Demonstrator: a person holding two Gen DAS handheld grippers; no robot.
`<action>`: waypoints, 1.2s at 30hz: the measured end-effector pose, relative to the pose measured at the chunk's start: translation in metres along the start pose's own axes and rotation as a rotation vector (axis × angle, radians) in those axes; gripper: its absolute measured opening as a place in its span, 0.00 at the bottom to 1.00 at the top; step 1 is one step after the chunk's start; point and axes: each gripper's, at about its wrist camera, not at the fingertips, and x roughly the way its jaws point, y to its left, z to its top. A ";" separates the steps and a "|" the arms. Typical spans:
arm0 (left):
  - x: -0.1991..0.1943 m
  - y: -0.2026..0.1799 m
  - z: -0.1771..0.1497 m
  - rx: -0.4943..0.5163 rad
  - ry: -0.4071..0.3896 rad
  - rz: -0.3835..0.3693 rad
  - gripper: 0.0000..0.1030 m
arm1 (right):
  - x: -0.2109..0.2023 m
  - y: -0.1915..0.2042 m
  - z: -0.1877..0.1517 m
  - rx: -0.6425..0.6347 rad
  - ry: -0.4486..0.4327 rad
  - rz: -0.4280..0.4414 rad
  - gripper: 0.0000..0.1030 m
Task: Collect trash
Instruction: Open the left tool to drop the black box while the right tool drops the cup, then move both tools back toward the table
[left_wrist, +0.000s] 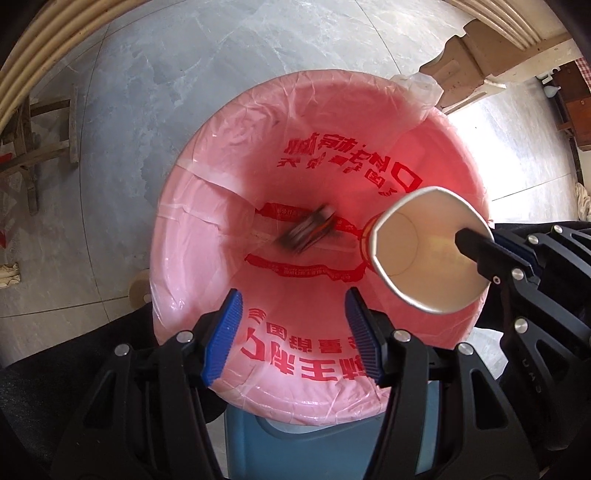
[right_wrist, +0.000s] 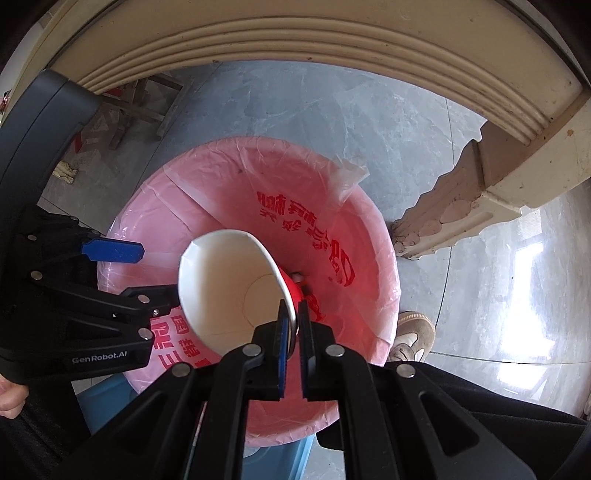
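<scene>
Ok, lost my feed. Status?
Left gripper open, empty. Right gripper shut on paper cup rim, over pink-lined trash bin. Blurred item inside bin. Nothing blocking.

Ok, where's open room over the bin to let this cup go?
Free: the pink liner's open mouth between the left gripper and the far printed wall. A blurred piece of trash is mid-bag. Crowded: the near-right rim, where the right gripper pinches the paper cup.

Support: grey marbled tile floor (right_wrist: 295, 107) | directly on it: blue bin (left_wrist: 317, 446) with pink liner, below tool tips | carved table leg (right_wrist: 443, 218) right of bin | wooden stool (left_wrist: 40, 147) far left | beige shoe (right_wrist: 413, 332) beside bin, right
</scene>
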 end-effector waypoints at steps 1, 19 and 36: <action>0.000 0.000 0.000 -0.001 -0.002 0.003 0.58 | -0.001 0.001 0.000 -0.005 0.001 -0.002 0.15; -0.006 -0.002 0.003 -0.004 -0.008 0.019 0.68 | -0.003 0.007 0.000 -0.029 -0.014 -0.012 0.37; -0.122 0.001 -0.036 -0.022 -0.264 0.096 0.69 | -0.106 0.009 -0.004 -0.061 -0.235 0.044 0.65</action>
